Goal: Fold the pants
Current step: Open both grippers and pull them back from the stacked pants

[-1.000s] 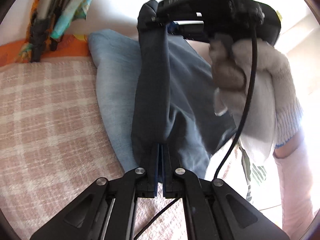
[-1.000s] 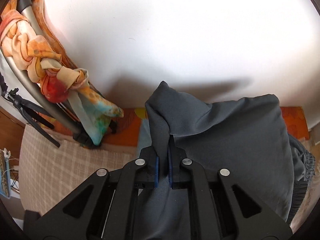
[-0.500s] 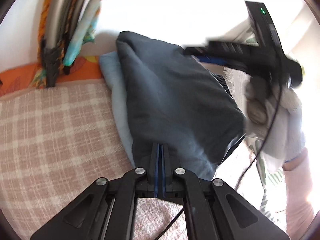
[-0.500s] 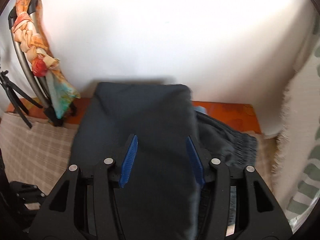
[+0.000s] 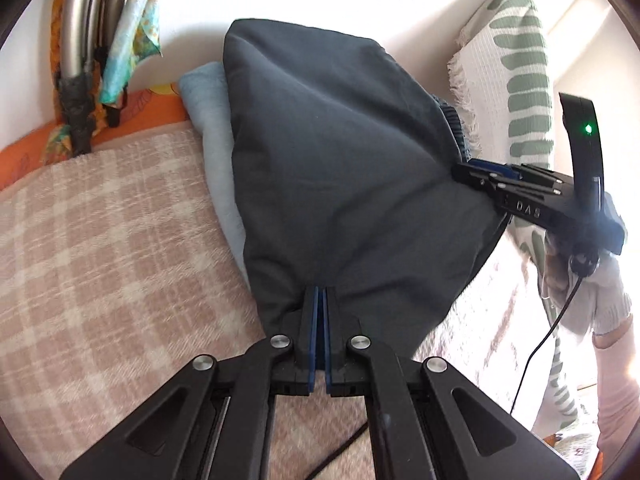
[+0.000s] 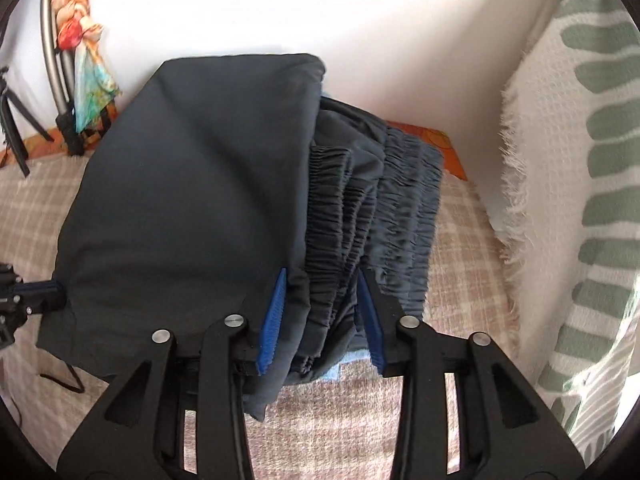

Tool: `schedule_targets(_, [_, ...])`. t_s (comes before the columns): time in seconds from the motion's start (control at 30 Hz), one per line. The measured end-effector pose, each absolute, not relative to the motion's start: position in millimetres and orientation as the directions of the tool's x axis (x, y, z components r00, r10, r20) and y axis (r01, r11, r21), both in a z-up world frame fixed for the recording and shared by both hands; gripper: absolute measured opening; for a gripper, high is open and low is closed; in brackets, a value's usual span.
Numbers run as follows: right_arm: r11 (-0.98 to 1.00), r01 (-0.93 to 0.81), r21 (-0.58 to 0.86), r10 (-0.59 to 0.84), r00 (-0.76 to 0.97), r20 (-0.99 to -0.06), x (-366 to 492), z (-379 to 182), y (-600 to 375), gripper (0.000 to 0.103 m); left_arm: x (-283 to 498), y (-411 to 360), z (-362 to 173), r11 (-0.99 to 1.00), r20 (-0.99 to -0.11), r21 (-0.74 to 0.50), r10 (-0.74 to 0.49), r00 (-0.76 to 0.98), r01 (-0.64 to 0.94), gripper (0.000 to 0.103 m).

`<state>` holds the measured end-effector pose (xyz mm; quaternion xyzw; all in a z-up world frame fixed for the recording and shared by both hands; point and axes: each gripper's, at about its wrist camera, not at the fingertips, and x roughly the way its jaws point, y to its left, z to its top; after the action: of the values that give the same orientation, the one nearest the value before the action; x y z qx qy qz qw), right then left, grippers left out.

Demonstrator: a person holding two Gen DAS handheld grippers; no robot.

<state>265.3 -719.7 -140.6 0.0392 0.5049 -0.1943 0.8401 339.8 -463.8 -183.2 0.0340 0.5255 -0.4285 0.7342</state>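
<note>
- The pants [image 5: 340, 160], dark grey, are seen folded over on a pink checked blanket [image 5: 100, 248], with a light blue cloth [image 5: 212, 120] lying under them at their 9 o'clock edge in the left wrist view.
- The left gripper [image 5: 319, 304] is held low at 6 o'clock in its own view, pointing forward toward the wall; its blue pads are pressed together on the near hem of the pants, so the fabric is clamped.
- In the right wrist view the left gripper is seen at 9 o'clock, touching the left corner of the folded panel.
- The right gripper [image 6: 320, 316] is held at 6 o'clock in its view, its fingers [image 6: 272, 320] spread apart; the edge of the folded panel and the gathered waistband [image 6: 376, 216] lie between them, and nothing is squeezed.
- In the left wrist view the right gripper [image 5: 476, 170] is seen at 3 o'clock, levelled sideways against the right edge of the pants, and it is carried by a hand in a white glove [image 5: 596, 288] with the forearm dropping toward 5 o'clock.
- A white throw with green stripes [image 6: 592, 160] is draped from 1 to 4 o'clock in the right wrist view, just beside the waistband.
- A metal frame with a colourful scarf [image 6: 76, 52] tied on it is placed at 10 o'clock, against the white wall.
</note>
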Motion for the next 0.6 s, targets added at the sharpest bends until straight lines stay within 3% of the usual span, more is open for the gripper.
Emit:
schedule_targets(0.13, [0.897,0.438,-0.051,-0.273,0.462,-0.844,244,-129,-711,0.052,332,-455,-177,0.671,-0.817,-0.289,-0.544,0.189,0.683,0.000])
schedule_targets(0.27, [0.893,0.448,0.043,-0.236,0.546,-0.804,212,-106,-686,0.068,324,-439,-160,0.706,-0.789,-0.304,-0.563,0.246,0.640,0.000])
schedule_targets(0.47, [0.903,0.425,0.056,-0.248,0.624,-0.741,154,-73,-640,0.080,289,-420,-119,0.716,-0.757,-0.260,-0.568,0.324,0.648,0.000])
schedule_targets(0.6, [0.905,0.423,0.051,-0.264,0.651,-0.712,127,-54,-622,0.082,264,-421,-91,0.726,-0.722,-0.213,-0.568,0.395,0.653,0.000])
